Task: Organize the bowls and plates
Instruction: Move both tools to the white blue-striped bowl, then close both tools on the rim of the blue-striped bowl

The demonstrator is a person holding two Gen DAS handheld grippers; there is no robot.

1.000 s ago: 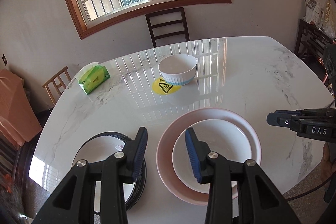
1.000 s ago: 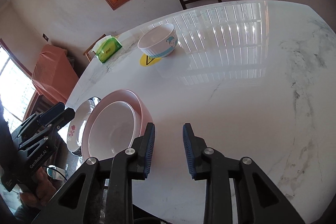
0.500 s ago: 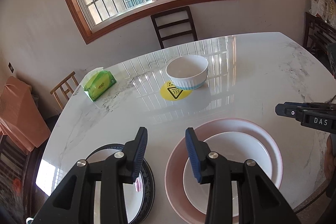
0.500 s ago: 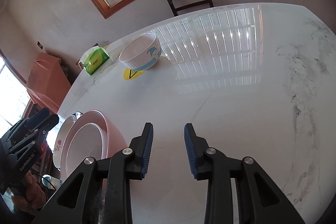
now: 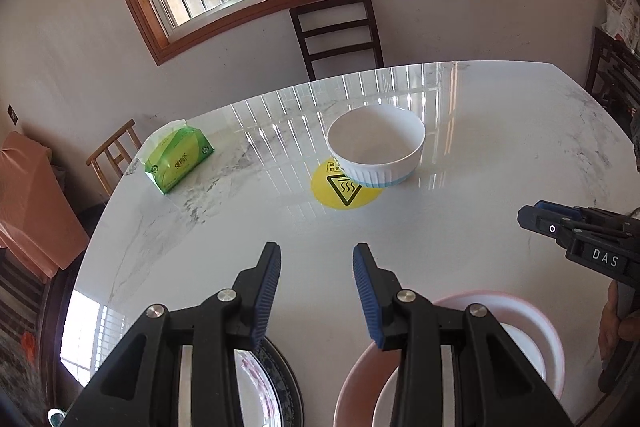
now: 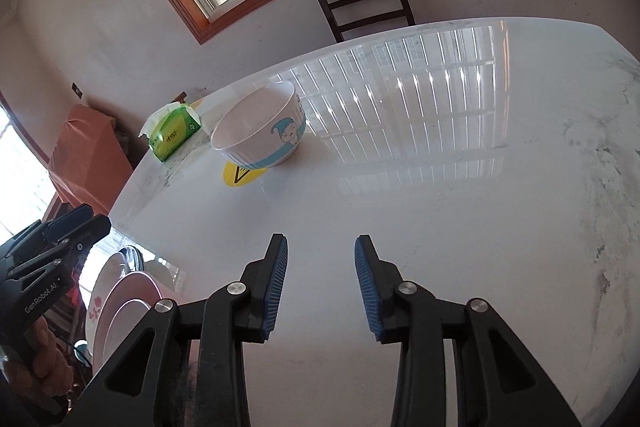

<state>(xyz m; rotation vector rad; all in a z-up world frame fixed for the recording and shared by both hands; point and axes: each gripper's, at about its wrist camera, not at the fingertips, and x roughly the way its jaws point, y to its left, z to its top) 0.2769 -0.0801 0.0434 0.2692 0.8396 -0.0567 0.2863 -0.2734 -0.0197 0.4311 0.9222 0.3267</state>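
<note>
A white ribbed bowl with a blue band (image 5: 376,143) stands on the marble table, partly over a yellow round sticker (image 5: 344,189); it also shows in the right wrist view (image 6: 260,135). A pink plate holding a white plate (image 5: 520,339) lies at the near edge, under my left gripper's right finger. A dark-rimmed floral plate (image 5: 264,383) lies to its left. My left gripper (image 5: 316,287) is open and empty above the near table. My right gripper (image 6: 320,283) is open and empty over bare marble. The plates show at the left of the right wrist view (image 6: 124,303).
A green tissue pack (image 5: 178,157) lies at the table's far left. A dark chair (image 5: 338,31) stands behind the table under the window. A light wooden chair (image 5: 114,155) stands at the left. An orange-covered object (image 5: 36,203) is beside it.
Both grippers have pulled back and tilted up from the plates. The stacked plates have slid toward the bottom of both views. The bowl appears nearer the middle. Jaws stayed open.
</note>
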